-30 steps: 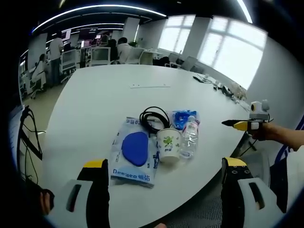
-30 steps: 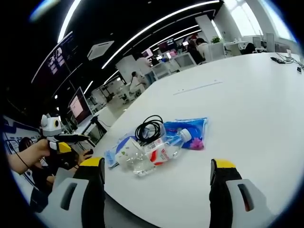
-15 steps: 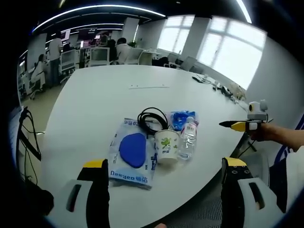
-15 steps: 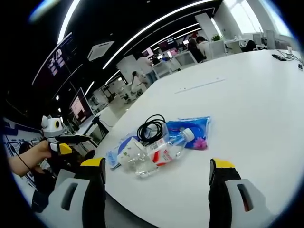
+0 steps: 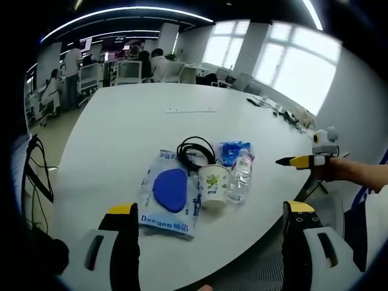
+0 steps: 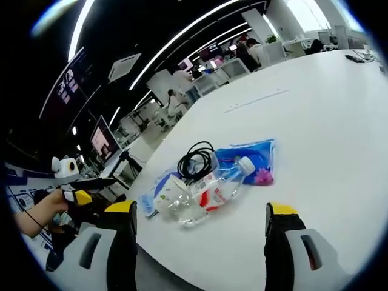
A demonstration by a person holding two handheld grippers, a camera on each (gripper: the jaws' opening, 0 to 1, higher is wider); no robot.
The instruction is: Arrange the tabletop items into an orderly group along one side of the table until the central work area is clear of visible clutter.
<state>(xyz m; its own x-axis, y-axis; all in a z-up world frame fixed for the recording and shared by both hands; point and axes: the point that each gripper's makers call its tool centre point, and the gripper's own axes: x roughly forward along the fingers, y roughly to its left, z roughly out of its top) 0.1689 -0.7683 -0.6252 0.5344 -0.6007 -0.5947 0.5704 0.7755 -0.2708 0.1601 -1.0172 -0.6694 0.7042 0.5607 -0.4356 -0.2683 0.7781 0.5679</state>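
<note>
**Both grippers hang back, cluster already gathered near the edge**

Barely anything shifts on the table since a second ago: the right gripper view has tipped a little, and in the left gripper view the other gripper has edged slightly inward, while the items keep their places.

Left gripper (image 5: 209, 233) stands wide open, jaws well apart, nothing between them. Right gripper (image 6: 200, 236) is the same, spread and empty, hovering short of the table (image 5: 121, 127).

And the goods? A tight huddle near the table's near edge: the blue-printed packet (image 5: 170, 194) lies flat, the paper cup (image 5: 214, 185) stands upright just beside it, the water bottle (image 5: 240, 176) lies on its side against the cup, the black cable coil (image 5: 195, 150) sits behind, and a blue bag (image 5: 230, 150) is tucked under the bottle's neck.

My read: grouping looks largely done, the broad middle of the table is bare. What is left, if anything, is squaring the bunch up.
</note>
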